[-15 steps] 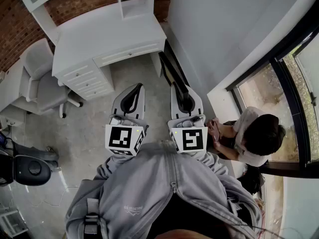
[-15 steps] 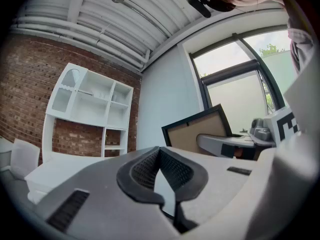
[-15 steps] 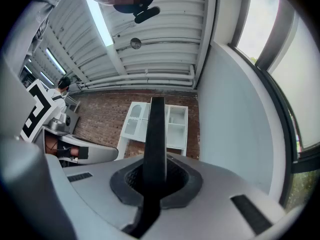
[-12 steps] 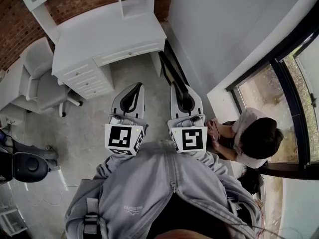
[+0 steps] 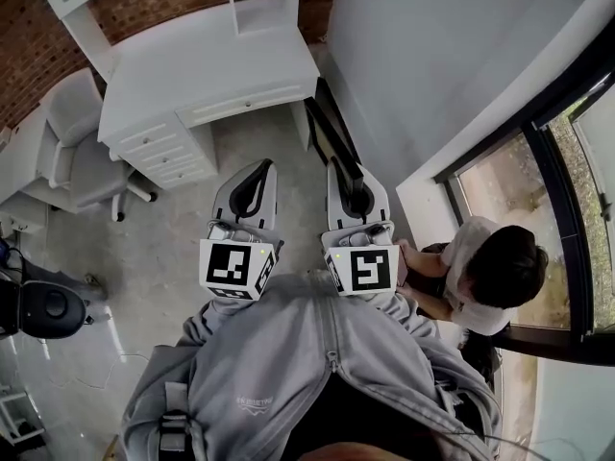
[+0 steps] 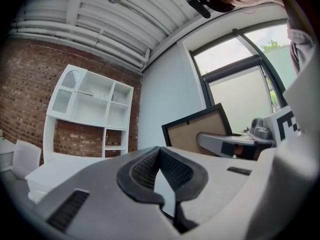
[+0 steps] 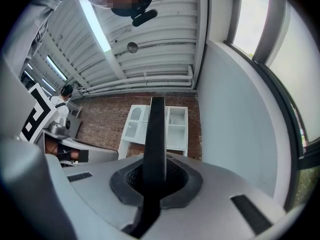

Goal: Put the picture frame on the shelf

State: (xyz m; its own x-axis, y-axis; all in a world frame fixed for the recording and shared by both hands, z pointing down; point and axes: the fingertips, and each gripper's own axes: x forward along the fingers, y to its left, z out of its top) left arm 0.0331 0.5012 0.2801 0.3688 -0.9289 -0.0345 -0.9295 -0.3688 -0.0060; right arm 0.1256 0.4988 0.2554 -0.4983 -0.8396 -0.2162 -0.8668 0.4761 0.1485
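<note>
- Right gripper (image 7: 156, 160): jaws closed on the picture frame (image 5: 330, 134), clamping its dark edge, which stands up between the pads in the right gripper view
- Left gripper (image 6: 160, 150): jaw tips together, nothing between them; held beside the right gripper in front of the person's grey hooded top (image 5: 307, 373)
- Picture frame: black rim with a brown backing board turned toward the left gripper; carried in the air above the pale floor (image 5: 163, 257), close along the white wall (image 5: 432, 56), apart from the desk and not on the shelf
- Shelf unit (image 5: 261, 6): white, open compartments, standing on the rear of the white desk (image 5: 192, 75) against the brick wall (image 5: 38, 36)
- Chair (image 5: 85, 157): pale, at the desk's left end
- Second person (image 5: 495, 267): seated by the dark-framed window (image 5: 538, 152)
</note>
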